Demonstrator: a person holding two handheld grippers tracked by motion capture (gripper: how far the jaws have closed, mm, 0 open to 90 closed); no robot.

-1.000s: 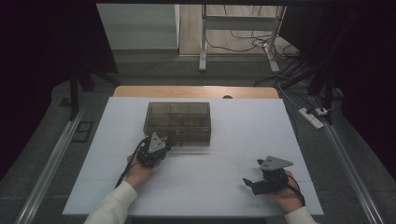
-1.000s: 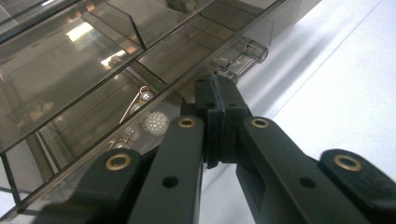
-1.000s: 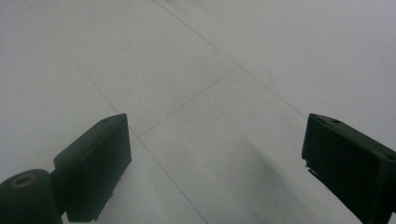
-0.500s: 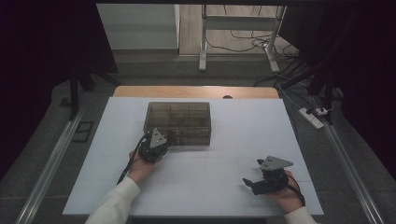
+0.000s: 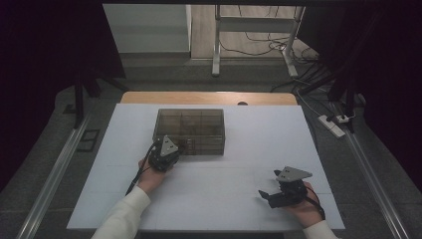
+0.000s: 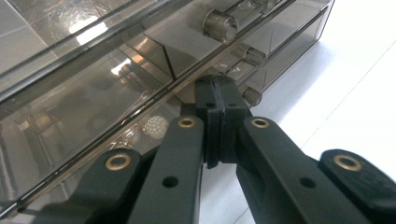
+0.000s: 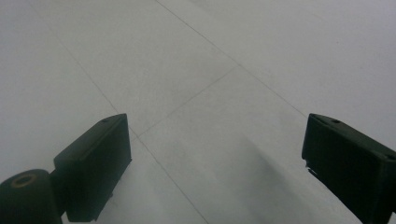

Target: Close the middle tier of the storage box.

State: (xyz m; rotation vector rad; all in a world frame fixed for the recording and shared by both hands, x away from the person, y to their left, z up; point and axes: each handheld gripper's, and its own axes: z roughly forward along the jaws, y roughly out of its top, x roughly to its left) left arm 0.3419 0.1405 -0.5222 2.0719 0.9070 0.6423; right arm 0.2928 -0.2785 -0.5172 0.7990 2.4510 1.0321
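Observation:
A smoky clear plastic drawer box (image 5: 189,124) stands on the white table (image 5: 249,149), left of centre. My left gripper (image 5: 177,148) reaches its lower left front corner. In the left gripper view its jaws are shut (image 6: 217,86), pads pressed flat together, tips right against the box front (image 6: 93,98) at the seam between two drawers. Round clear knobs (image 6: 219,25) stick out of the drawer fronts beside the tips; whether a knob sits between the tips is hidden. My right gripper (image 5: 263,194) lies low near the table's front right, open (image 7: 215,144) over bare table.
A wooden strip (image 5: 209,97) borders the table's far edge. Metal rails (image 5: 59,169) run along both sides. A power strip (image 5: 332,125) with cables lies on the floor at the right. Broad white surface stretches between the two grippers.
My left gripper has crept slightly forward toward the box front. The right gripper has stayed put.

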